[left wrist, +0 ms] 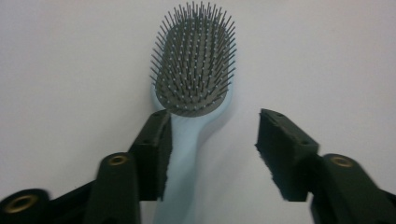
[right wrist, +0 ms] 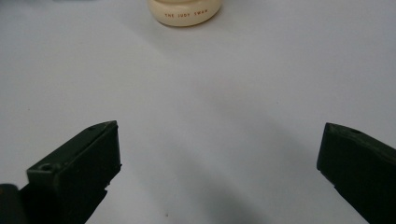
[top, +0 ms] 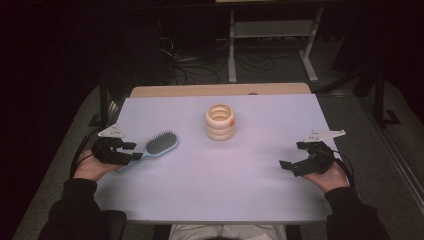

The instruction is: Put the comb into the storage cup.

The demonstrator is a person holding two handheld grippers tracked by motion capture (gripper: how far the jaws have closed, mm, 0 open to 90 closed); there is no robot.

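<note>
Here, left to right across the table:

Left gripper (top: 131,151): at the near-left of the white table (top: 225,185), jaws about half open. 1 jaw sits against the brush's handle on its left side, the other stands clear to the right with bare table under it. Nothing is pinched, so I judge the brush to be lying free.

Hairbrush (left wrist: 194,70): light blue, dark bristles facing up, flat on the table left of centre. In the left gripper view the handle runs down between the jaws and the head (top: 161,143) lies just beyond their tips.

Long axis: from near-left, at the handle, to far-right, at the head, nearly in line with the left gripper's own pointing. The handle sits off-centre in the gap, toward the left jaw.

Coming move: in my judgement a re-grip would call for shifting the jaws slightly left to centre them on the handle; a withdrawal would be straight back along the axis.

Cream ringed cup (top: 220,122): upright, far-centre, well apart from the brush and both grippers.

Right gripper (top: 295,162): near-right, jaws wide open over bare table, holding nothing, pointing toward the cup (right wrist: 185,11).

Nearer hand: the left by far; the right is well apart from the brush.
</note>
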